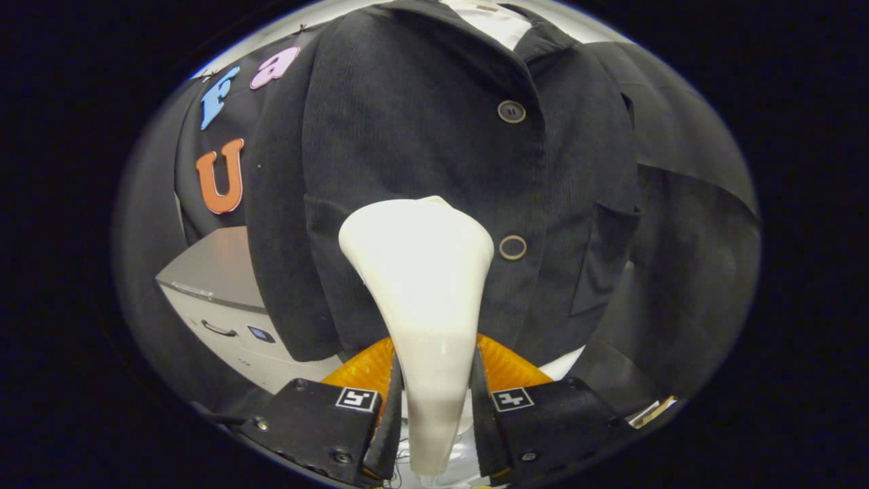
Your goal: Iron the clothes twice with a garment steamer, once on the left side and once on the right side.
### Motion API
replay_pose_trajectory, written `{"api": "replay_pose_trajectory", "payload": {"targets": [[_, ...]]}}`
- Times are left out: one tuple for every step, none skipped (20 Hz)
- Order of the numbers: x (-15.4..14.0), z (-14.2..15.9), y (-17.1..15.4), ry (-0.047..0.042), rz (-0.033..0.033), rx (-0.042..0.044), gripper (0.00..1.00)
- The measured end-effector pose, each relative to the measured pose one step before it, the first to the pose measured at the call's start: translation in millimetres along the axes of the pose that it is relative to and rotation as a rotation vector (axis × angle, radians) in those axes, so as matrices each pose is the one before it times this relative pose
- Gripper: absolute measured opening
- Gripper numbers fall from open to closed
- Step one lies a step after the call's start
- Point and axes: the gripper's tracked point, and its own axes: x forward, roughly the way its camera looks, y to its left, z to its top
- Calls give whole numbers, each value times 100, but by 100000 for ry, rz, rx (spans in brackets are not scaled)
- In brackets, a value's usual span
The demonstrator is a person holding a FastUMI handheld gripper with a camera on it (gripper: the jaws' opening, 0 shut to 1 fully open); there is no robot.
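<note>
Gripper [434,401] clamped on white plastic garment steamer [424,285]; its flared head lies against hanging dark corduroy buttoned jacket [421,136].

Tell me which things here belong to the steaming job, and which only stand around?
For the job:
- white garment steamer, held between the tongs
- dark corduroy jacket, hanging just ahead of the steamer

Standing around:
- grey cabinet with a drawer handle, behind the jacket
</note>
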Motion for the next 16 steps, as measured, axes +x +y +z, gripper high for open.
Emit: {"api": "replay_pose_trajectory", "payload": {"targets": [[201,-989,-127,890,-95,-257,47],[46,-809,-117,638,-269,-546,47],[211,-622,-25,658,-289,-511,47],[228,-568,-38,835,-37,-316,47],[215,-623,136,679,205,326,47],[187,-624,9,1015,188,-92,47],[192,-610,35,774,52,-61,47],[184,-435,-1,707,307,-110,47],[216,-799,71,823,300,-120,47],[195,-694,66,954,438,-102,47],[51,-716,-262,985,234,-37,47],[238,-597,-65,998,282,45,48],[190,-698,-49,1235,562,-209,48],[148,-609,-3,1264,793,-408,47],[-10,-710,-127,1079,601,-139,47],[-9,-462,-37,1223,645,-210,47]]}}
